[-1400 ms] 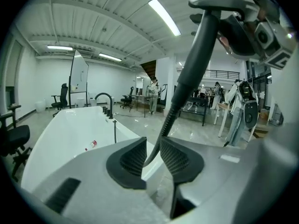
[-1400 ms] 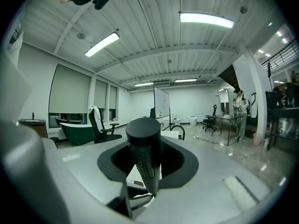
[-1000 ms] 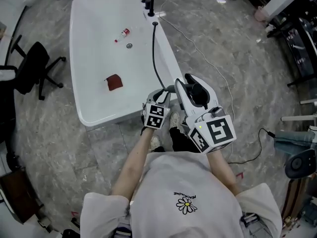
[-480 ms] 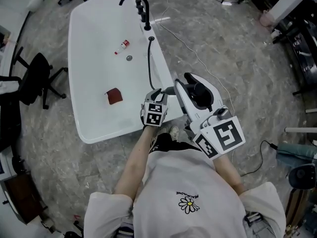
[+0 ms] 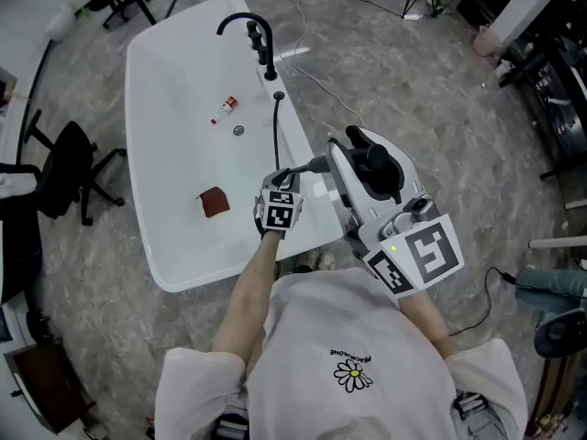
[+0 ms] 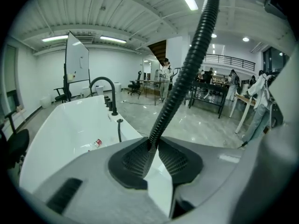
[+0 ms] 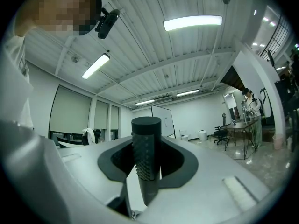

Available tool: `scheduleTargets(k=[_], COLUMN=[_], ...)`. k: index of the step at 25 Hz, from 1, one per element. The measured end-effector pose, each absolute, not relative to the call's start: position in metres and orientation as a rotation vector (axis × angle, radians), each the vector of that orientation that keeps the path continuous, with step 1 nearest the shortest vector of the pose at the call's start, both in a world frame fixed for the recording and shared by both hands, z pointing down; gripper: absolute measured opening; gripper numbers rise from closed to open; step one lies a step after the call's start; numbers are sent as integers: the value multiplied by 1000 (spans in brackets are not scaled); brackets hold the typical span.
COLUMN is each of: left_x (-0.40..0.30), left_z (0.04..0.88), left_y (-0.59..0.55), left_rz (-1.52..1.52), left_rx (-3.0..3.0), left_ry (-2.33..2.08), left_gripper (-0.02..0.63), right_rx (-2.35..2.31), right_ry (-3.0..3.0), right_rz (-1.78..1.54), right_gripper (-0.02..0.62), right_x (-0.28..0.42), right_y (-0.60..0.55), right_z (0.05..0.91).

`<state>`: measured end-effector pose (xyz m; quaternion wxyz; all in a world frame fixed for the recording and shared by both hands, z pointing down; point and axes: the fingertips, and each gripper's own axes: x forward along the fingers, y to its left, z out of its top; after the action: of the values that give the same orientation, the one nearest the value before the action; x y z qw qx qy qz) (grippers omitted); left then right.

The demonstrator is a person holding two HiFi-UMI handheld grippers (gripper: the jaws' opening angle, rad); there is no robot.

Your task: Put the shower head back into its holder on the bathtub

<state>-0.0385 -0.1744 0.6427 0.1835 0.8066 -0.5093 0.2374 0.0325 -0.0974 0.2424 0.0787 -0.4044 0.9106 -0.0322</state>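
Observation:
The white bathtub [image 5: 160,181] lies ahead. A black corrugated hose [image 5: 276,136] runs along the tub's right rim from a black fitting [image 5: 278,95] near the faucet [image 5: 249,27] back to my left gripper [image 5: 290,174]. In the left gripper view the hose [image 6: 187,64] passes between the jaws, which are closing, and the pads [image 6: 135,160] pinch it. My right gripper [image 5: 353,149] is shut on the black shower head [image 5: 374,161], held high to the right of the rim. The right gripper view shows its studded black stem [image 7: 145,148] upright between the jaws.
A small red-capped bottle [image 5: 227,105], a round drain [image 5: 238,130] and a dark red cloth [image 5: 215,203] lie inside the tub. An office chair [image 5: 64,168] stands to the left. Cables [image 5: 321,81] trail over the stone floor on the right.
The person has stepped up to the tub. Both grippers have moved forward along its right rim toward the faucet, the right one rising a little with the shower head.

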Motion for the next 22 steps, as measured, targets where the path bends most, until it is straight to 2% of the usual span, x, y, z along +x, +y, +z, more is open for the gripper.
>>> scheduleTargets(k=[11,22], left_x=[-144,-139], left_z=[499,313], left_y=[-285,-330], left_rz=[315,185], left_rx=[2239,2699], left_ry=[-1956,-2094], left_gripper=[66,66], right_rx=[-1180,-1279], right_ry=[2698,2640], right_rz=[-37,-13], right_gripper=[117,115], right_x=[22,26], right_y=[-125,-139], right_z=[223,232])
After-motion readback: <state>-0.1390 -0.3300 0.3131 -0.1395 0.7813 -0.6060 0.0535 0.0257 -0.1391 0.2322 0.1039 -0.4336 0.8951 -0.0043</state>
